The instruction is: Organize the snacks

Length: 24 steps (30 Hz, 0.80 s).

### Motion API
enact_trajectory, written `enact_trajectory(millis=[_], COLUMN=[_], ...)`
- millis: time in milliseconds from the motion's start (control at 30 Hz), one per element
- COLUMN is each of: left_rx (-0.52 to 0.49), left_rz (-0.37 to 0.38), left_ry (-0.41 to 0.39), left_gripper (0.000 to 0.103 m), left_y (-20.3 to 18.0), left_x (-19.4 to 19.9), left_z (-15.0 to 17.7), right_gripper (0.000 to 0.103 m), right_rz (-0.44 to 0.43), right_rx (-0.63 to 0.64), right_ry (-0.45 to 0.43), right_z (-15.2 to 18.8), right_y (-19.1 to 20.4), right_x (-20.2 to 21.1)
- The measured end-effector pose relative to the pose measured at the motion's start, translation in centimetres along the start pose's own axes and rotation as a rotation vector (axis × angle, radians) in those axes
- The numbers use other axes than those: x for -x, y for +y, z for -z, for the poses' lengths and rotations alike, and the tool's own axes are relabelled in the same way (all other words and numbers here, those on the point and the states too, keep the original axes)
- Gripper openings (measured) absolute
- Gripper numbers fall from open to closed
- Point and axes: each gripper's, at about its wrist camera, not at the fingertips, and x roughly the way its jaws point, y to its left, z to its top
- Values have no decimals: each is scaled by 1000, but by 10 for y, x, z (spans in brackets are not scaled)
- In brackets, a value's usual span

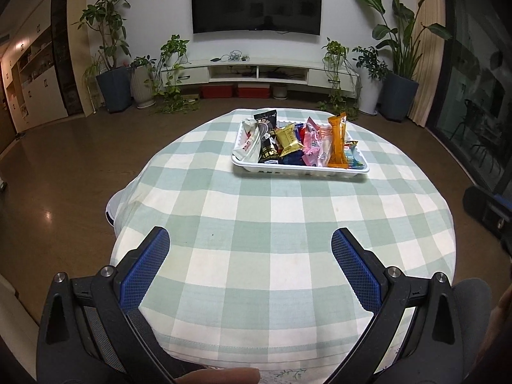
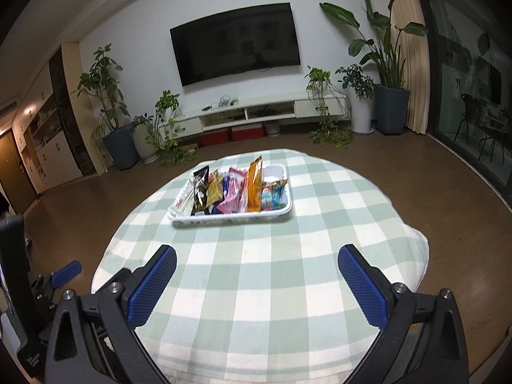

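A white tray (image 1: 300, 169) full of snack packets sits at the far side of a round table with a green-and-white checked cloth (image 1: 256, 224). The packets stand side by side: a white one (image 1: 251, 142), black (image 1: 268, 140), gold (image 1: 289, 139), pink (image 1: 310, 144) and orange (image 1: 338, 140). The tray also shows in the right wrist view (image 2: 230, 219), with the orange packet (image 2: 255, 184) upright. My left gripper (image 1: 250, 249) is open and empty above the near cloth. My right gripper (image 2: 257, 265) is open and empty, also well short of the tray.
The cloth (image 2: 272, 288) between grippers and tray is bare. Brown floor surrounds the table. A TV (image 1: 256, 3), a low white cabinet (image 1: 256, 72) and potted plants (image 1: 112, 80) line the far wall. The other gripper shows at the edges (image 1: 489, 211) (image 2: 64, 275).
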Motion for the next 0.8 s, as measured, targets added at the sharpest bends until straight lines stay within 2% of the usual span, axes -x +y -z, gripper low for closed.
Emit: enact_trajectory(millis=[800], left_rx=[-8], left_rz=[-13], left_ry=[7], left_gripper=[103], left_y=[5], left_x=[-4], left_z=[-1], right_gripper=[103], right_rz=[22], right_rx=[28], right_ry=[75], right_z=[10], right_y=[10], right_x=[-13])
